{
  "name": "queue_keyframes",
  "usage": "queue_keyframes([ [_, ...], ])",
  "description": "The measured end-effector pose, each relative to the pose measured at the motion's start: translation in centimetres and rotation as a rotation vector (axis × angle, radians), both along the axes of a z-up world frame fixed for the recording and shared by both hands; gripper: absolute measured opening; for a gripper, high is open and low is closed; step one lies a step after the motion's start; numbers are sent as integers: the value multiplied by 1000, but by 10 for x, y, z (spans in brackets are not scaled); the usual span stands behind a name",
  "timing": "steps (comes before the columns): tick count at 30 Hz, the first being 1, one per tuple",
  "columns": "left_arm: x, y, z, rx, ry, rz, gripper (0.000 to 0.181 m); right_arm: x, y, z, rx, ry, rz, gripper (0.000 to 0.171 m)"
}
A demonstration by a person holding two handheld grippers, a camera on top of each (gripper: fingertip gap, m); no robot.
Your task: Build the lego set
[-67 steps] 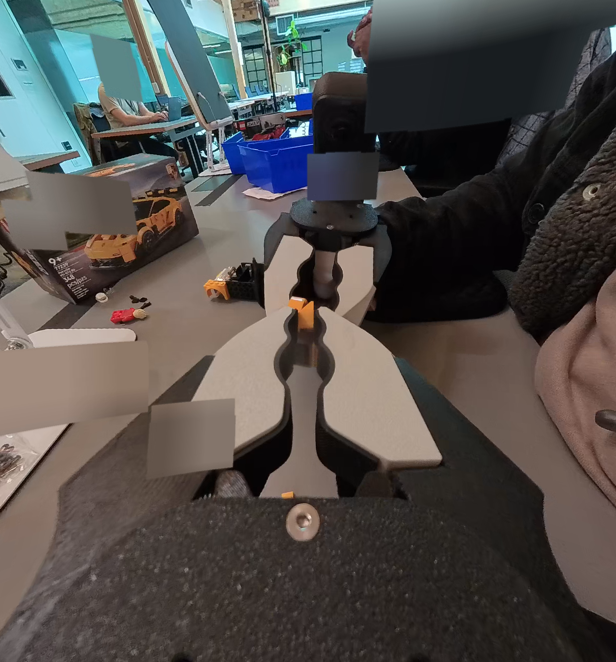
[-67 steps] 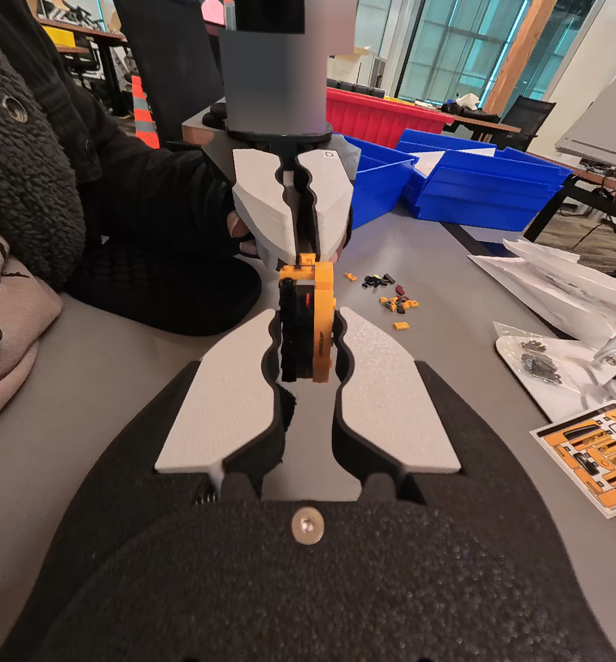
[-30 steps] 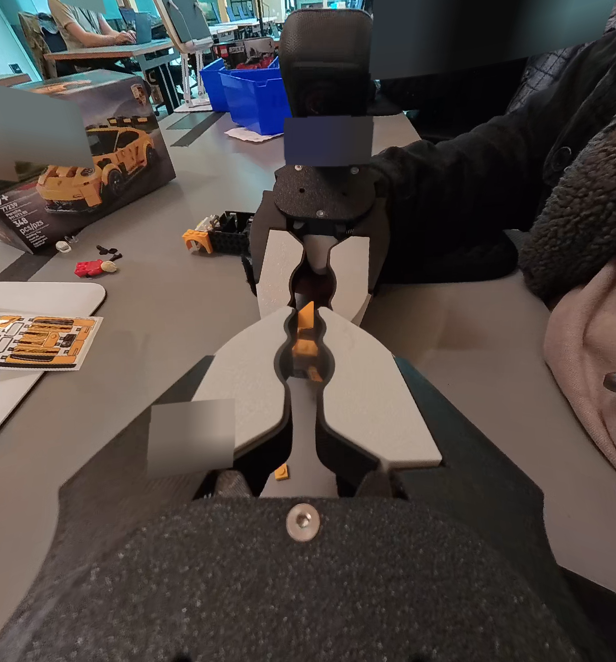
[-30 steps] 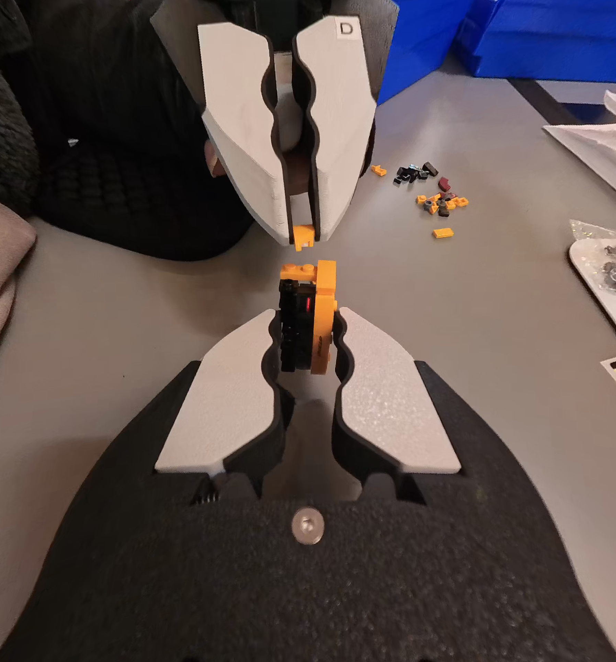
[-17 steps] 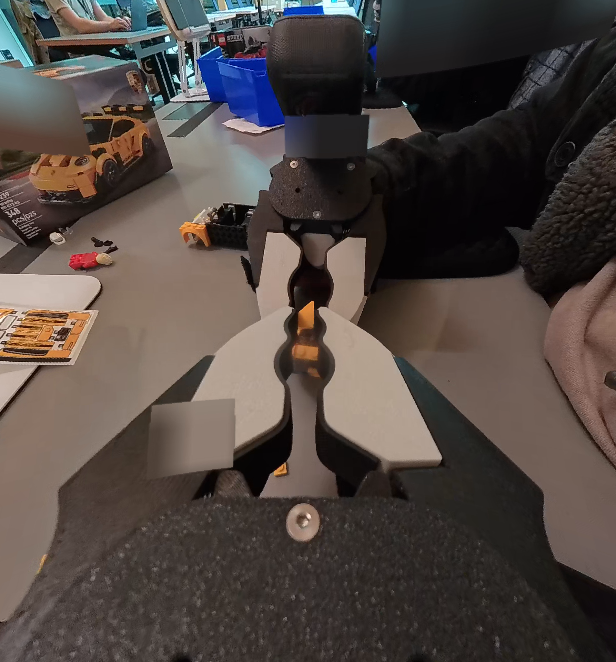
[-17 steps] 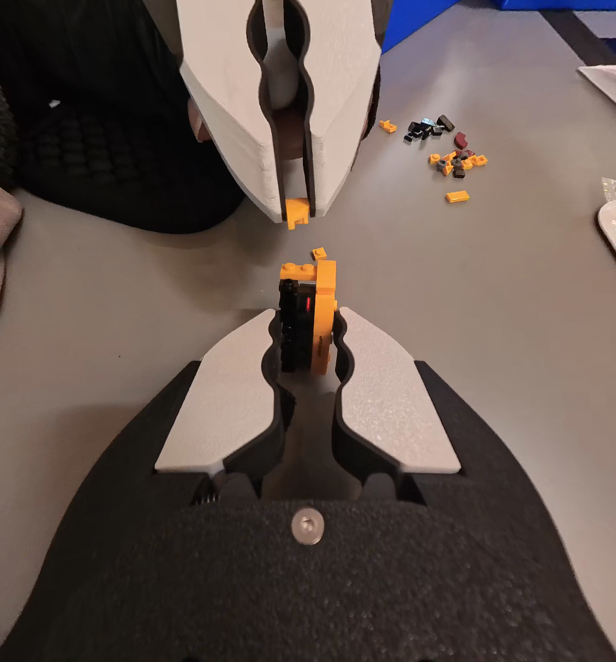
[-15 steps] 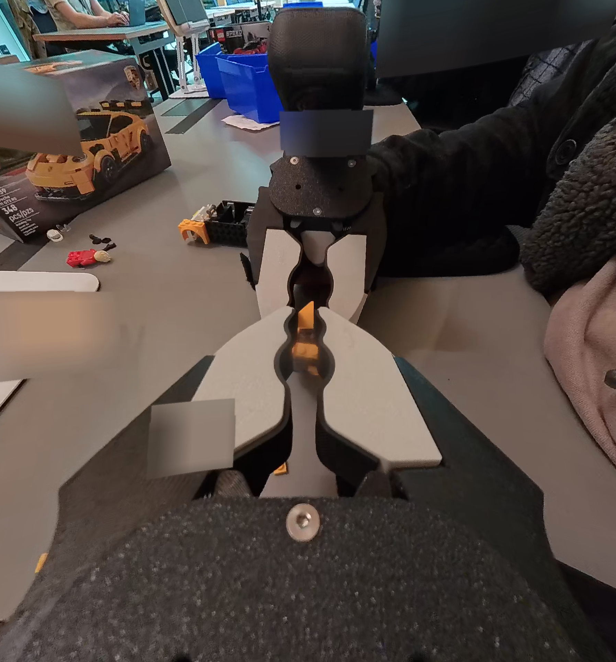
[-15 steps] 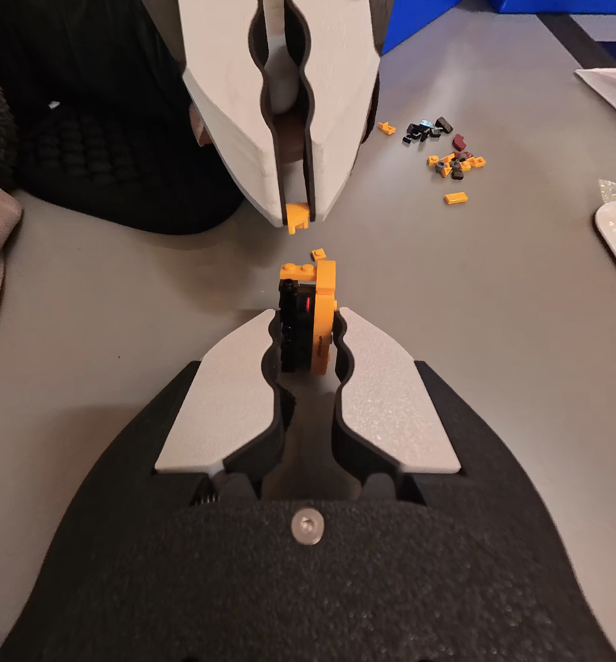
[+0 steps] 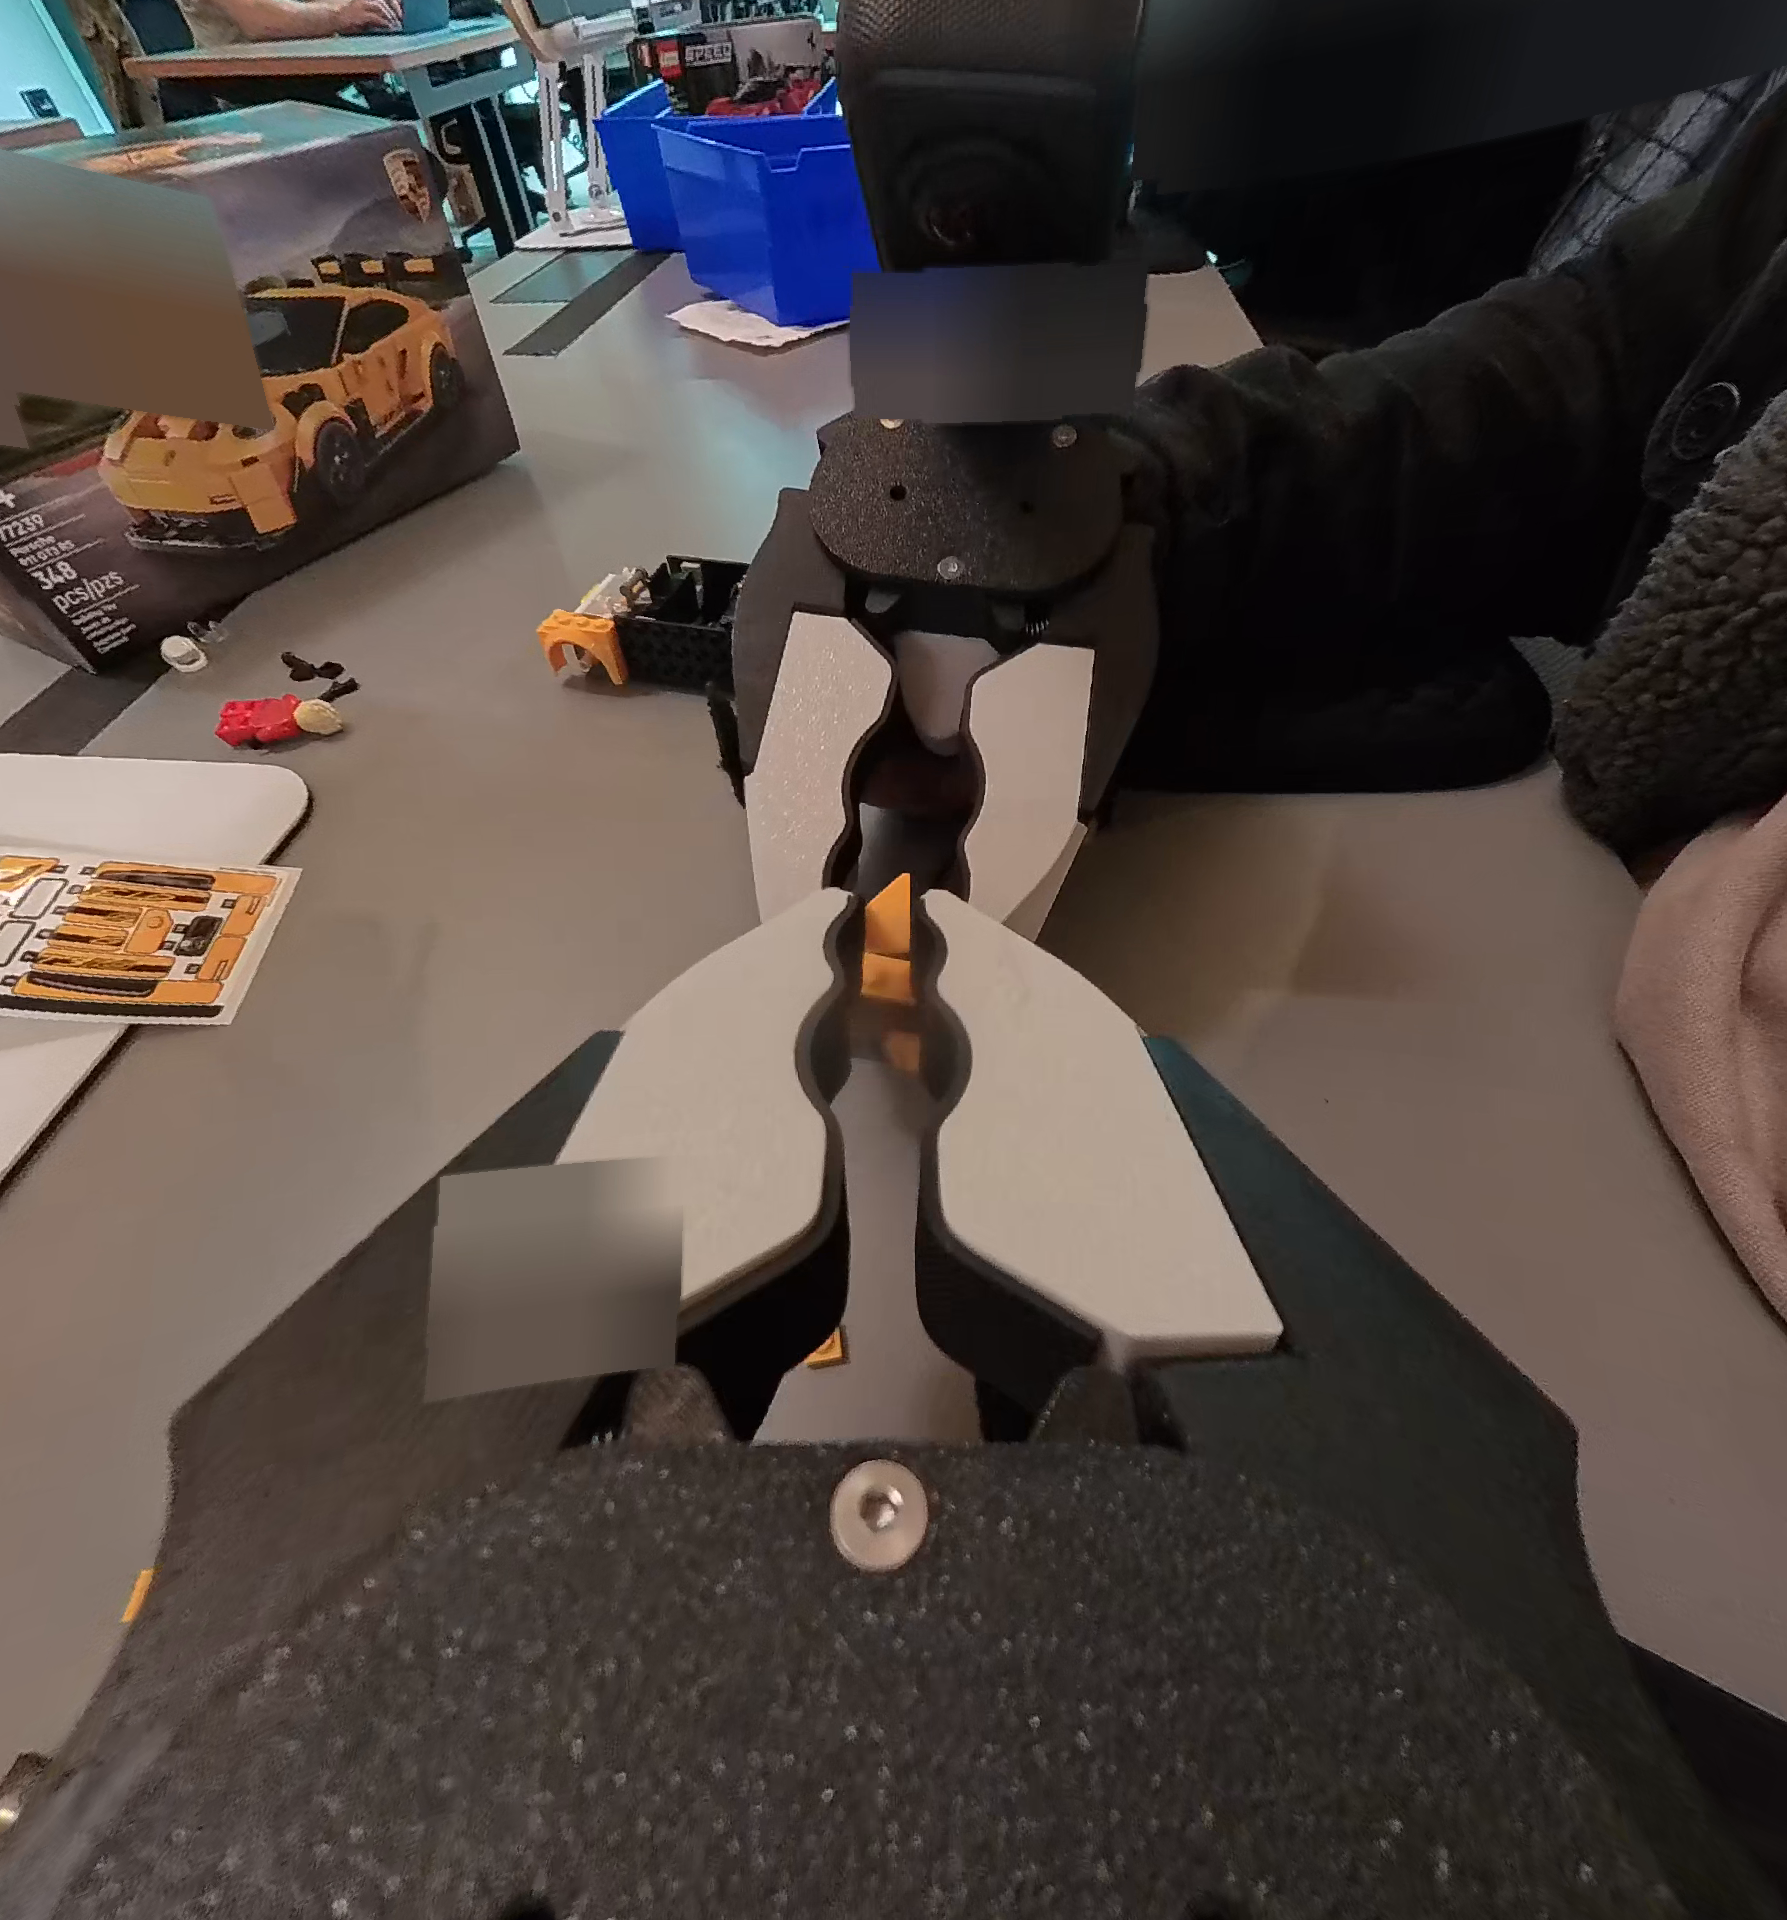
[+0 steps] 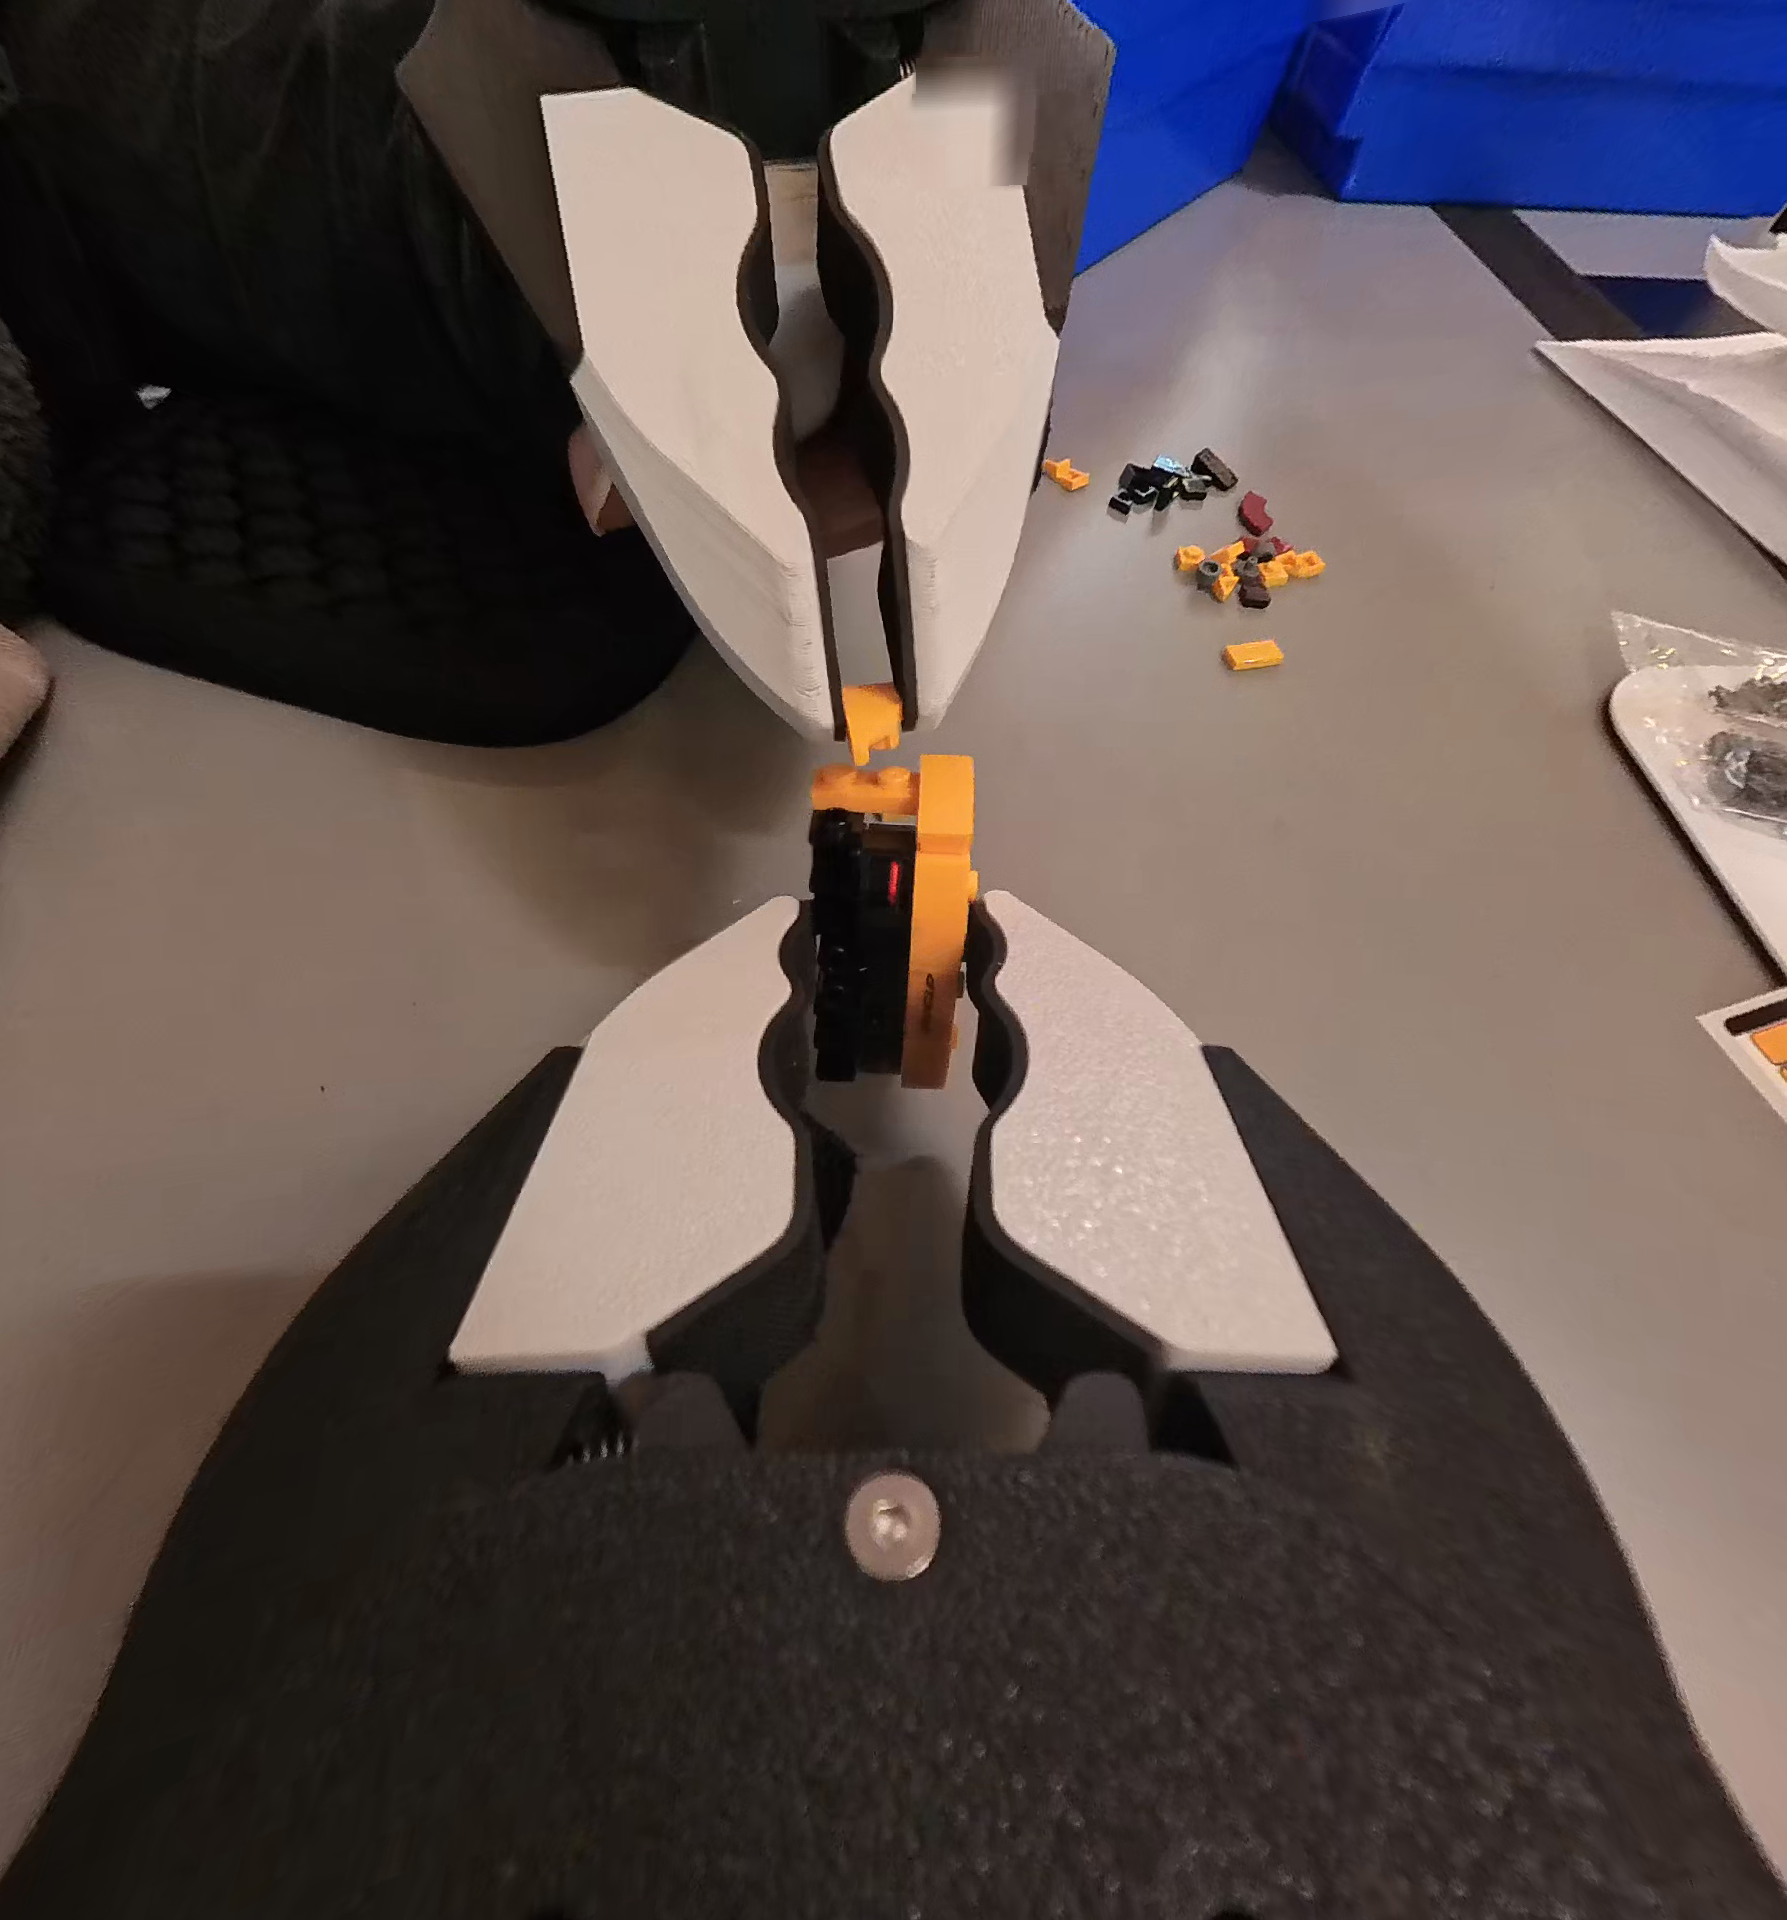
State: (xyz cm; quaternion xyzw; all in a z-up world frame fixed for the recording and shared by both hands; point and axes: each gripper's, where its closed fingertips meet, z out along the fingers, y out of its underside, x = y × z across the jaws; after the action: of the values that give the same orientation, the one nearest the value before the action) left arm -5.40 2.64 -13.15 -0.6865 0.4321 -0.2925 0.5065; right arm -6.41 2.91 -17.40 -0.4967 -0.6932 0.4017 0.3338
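My right gripper is shut on a black-and-orange lego assembly and holds it upright above the grey table. My left gripper faces it from the far side, shut on a small orange piece. That piece hangs just above the orange plate on top of the assembly, nearly touching it. In the left wrist view, the left gripper pinches the orange piece at its tips. The right gripper stands right behind it, its fingertips partly hidden.
The lego set box, a sticker sheet, a partly built black chassis and red pieces lie to the left. Loose small pieces and a white tray with bags lie to the right. Blue bins stand behind. Tip to tip, the grippers are about 4 centimeters apart.
The left gripper drew back a little half a second ago. It has now brought the orange piece down close to the top of the assembly. Both grippers stay shut.
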Motion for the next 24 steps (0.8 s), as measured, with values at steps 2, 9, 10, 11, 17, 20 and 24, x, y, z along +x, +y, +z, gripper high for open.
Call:
queue_keyframes([
  [2,0,1,-1,4,10,5,7,0,0,0,2,5,-1,27],
  [9,-1,2,-7,37,84,18,8,-1,-2,3,-4,20,4,27],
  [10,-2,3,-7,48,99,21,8,-1,-2,3,-6,21,7,27],
  [11,-2,2,-7,58,109,21,8,-1,-2,3,-6,22,10,27],
  [17,0,-1,-6,100,143,-6,8,0,-7,6,-22,40,39,27],
  [20,0,-4,-3,116,135,-24,8,1,-10,10,-36,61,58,27],
  [24,1,-6,1,135,138,-34,8,2,-12,13,-43,76,69,27],
])
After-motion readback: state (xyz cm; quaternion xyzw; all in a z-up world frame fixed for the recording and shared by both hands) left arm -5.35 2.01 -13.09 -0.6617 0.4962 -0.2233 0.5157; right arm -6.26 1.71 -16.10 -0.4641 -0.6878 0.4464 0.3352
